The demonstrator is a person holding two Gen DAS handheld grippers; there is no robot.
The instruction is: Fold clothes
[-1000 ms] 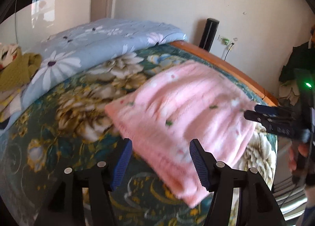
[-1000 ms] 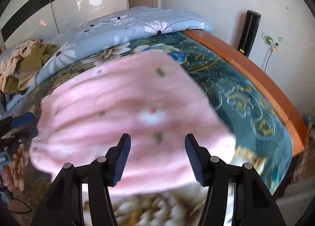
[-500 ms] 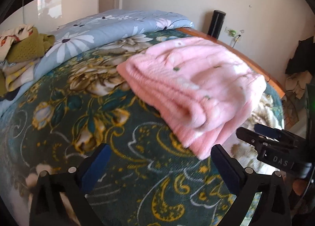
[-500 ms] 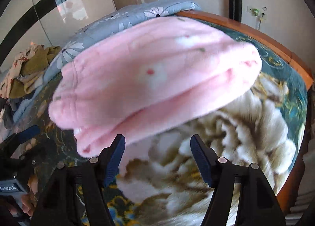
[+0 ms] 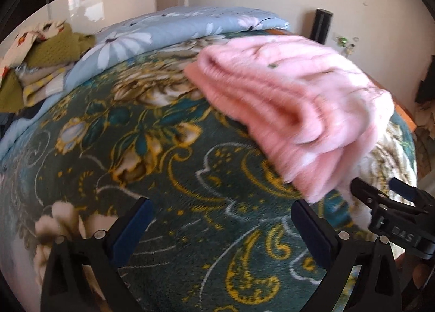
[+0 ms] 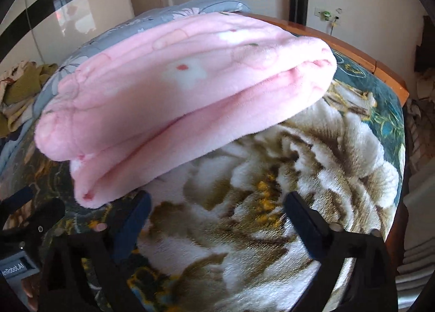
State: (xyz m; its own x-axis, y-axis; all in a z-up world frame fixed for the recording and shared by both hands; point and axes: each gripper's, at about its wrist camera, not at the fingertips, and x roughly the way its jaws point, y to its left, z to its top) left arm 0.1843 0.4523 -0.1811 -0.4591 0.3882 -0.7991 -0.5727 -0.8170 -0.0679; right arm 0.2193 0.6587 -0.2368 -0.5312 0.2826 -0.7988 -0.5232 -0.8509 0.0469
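Observation:
A folded pink fleece garment (image 5: 293, 99) lies in a thick stack on the dark green floral bedspread (image 5: 163, 176). It also shows in the right wrist view (image 6: 176, 94), filling the upper middle. My left gripper (image 5: 223, 219) is open and empty, just short of the stack's near edge. My right gripper (image 6: 214, 211) is open and empty, in front of the stack's corner. The right gripper also shows at the right edge of the left wrist view (image 5: 391, 203), beside the stack. The left gripper shows at the lower left of the right wrist view (image 6: 30, 214).
A rolled light blue floral quilt (image 5: 174, 31) lies along the far side of the bed. A pile of unfolded clothes (image 5: 40, 59) sits at the far left. The wooden bed frame (image 6: 353, 51) runs along the wall side, by a black speaker (image 6: 299, 4).
Both grippers have let go of the pink garment, opened wide and drawn back from it. The folded stack now rests on the bedspread.

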